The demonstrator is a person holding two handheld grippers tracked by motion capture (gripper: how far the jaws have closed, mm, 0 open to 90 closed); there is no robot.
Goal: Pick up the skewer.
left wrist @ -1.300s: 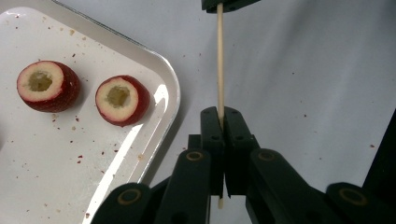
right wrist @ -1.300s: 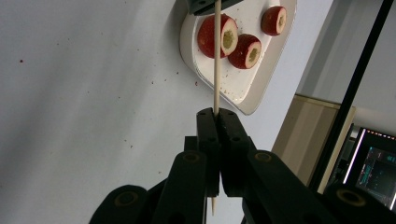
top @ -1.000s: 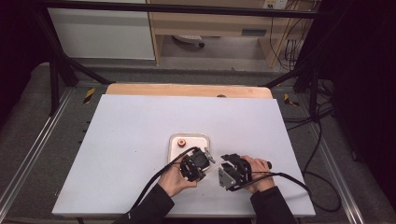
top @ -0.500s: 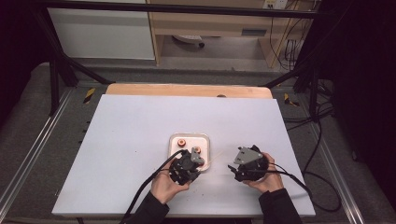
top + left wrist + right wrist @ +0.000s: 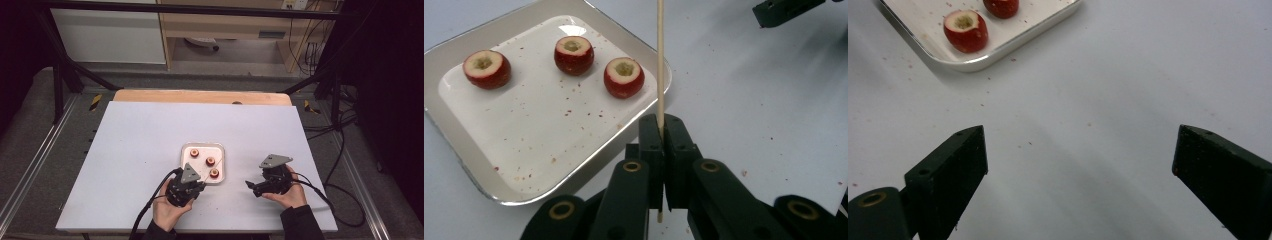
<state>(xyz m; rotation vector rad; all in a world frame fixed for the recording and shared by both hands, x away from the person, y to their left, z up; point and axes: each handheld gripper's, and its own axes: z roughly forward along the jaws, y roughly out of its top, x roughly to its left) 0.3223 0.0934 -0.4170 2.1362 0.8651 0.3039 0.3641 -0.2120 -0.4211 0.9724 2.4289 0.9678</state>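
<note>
White table (image 5: 140, 150) lay bare around me. My left gripper (image 5: 663, 132) pinched the skewer (image 5: 660, 60) beside the tray (image 5: 220, 148); my right gripper (image 5: 1078, 165), just opening, held nothing.

tray (image 5: 220, 148) near table (image 5: 135, 145) centre; three cored fruits (image 5: 210, 161) in tray; left gripper (image 5: 186, 191) just before tray; right gripper (image 5: 256, 187) right of tray, apart.

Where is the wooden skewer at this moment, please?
The wooden skewer is clamped upright in the left gripper, at the tray's near right corner, beside the nearest cored red fruit.
</note>
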